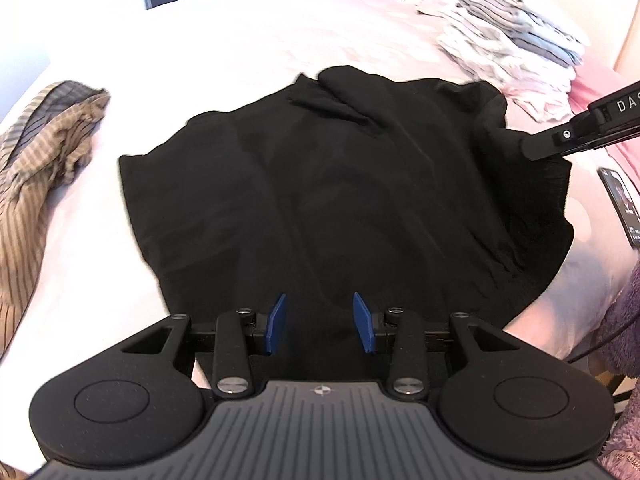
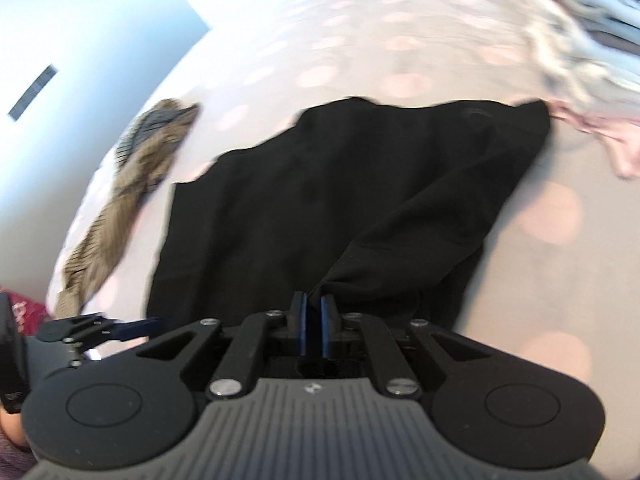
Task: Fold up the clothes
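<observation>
A bed [image 1: 260,40] under a pale sheet dotted with pink fills the room, dark cabinets beyond its far edge. Folded laundry [image 1: 516,44] is stacked at two o'clock; a striped brown garment [image 1: 44,160] lies crumpled at nine. A black garment [image 1: 320,184] sprawls mid-bed, creased, its right edge lifted. The right gripper [image 2: 313,316] pinches that edge, though blur softens the view. The left gripper [image 1: 319,322] hovers partly open over the near hem, apparently gripping nothing.
</observation>
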`<state>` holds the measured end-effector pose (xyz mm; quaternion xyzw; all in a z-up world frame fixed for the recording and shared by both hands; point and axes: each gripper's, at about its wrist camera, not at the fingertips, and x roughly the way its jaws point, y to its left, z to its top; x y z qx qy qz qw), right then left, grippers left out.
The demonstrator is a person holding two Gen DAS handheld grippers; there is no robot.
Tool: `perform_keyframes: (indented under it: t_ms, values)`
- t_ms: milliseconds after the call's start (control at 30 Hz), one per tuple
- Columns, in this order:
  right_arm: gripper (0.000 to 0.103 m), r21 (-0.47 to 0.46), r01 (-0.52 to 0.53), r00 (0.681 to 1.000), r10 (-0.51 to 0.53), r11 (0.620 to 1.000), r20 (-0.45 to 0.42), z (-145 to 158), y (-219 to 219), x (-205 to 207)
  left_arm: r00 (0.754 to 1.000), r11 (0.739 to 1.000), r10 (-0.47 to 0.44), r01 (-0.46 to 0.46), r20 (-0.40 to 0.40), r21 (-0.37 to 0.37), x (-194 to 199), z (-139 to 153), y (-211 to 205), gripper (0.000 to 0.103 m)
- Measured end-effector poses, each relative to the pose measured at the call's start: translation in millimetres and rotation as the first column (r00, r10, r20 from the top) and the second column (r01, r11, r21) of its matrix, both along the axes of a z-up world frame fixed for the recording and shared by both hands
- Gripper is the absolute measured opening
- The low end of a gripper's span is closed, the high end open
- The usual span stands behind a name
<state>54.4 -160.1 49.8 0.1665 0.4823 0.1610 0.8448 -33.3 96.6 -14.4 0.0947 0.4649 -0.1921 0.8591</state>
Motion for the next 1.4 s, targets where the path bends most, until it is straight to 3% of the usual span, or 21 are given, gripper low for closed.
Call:
perform_keyframes:
  t_ms: [333,567,767,1033,1167,1267,1400]
  values:
    - [0.008,0.063,-0.235,0.972,0.236,0.970,-0.013,3,100,17,0.981,0.981,0.193,-0.193,-0.005,-0.021,-2,4,51,0.035]
    - [0.008,0.112,-0.414,0.906,0.421,0.903,-0.042,-7,168,13,0.956,0.956,0.292,-0.292,-0.028,-0.016,-11,2,85,0.035]
    - [0.008,0.102,-0.517,0.842,0.527,0.850,-0.121,-34,201,-2,0.919,0.919,0.391,-0.393,-0.049,-0.021,-17,0,111,0.035]
    - [0.010,0.055,-0.562,0.807,0.562,0.825,-0.180,-67,214,-5,0.928,0.928,0.370,-0.371,-0.045,-0.021,-27,2,110,0.035]
    - [0.024,0.057,-0.556,0.806,0.554,0.829,-0.206,-77,212,-5,0.936,0.935,0.349,-0.351,-0.045,-0.044,-28,5,107,0.035]
    - [0.028,0.062,-0.545,0.816,0.545,0.836,-0.194,-70,203,-6,0.942,0.940,0.330,-0.333,-0.051,-0.074,-30,8,105,0.035]
    - [0.033,0.030,-0.531,0.840,0.531,0.847,-0.112,-46,184,-10,0.957,0.950,0.287,-0.291,-0.045,-0.117,-33,13,98,0.035]
